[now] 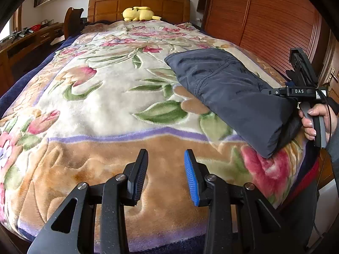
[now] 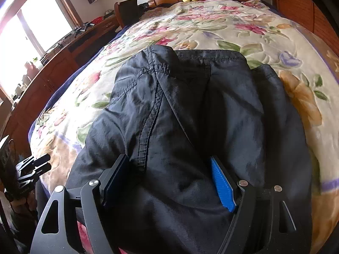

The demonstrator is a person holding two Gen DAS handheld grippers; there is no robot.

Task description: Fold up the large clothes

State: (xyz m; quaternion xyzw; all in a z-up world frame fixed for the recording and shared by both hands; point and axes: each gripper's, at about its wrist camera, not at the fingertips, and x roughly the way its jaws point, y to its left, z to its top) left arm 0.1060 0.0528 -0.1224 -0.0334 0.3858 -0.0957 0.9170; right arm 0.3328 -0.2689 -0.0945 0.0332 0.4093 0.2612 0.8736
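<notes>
One dark garment, folded into a thick bundle, lies on the floral blanket toward the right side of the bed, near its foot end. Two grippers are in view. The left gripper hangs over bare blanket near the foot of the bed, well apart from the garment; its two fingers, one black and one with a blue pad, stand partly apart with nothing between them. The right gripper is at the near end of the garment: its jaws are spread wide, and the dark cloth bulges up between the black finger and the blue pad. The cloth touches both inner faces, but whether the pads press on it I cannot tell. In the left wrist view one hand grips the right gripper's handle at the right edge of the bed, its body beside the bundle. One yellow plush toy lies at the wooden headboard. A wooden wardrobe stands along the bed's right side, and a long wooden desk runs along the left under one bright window.
</notes>
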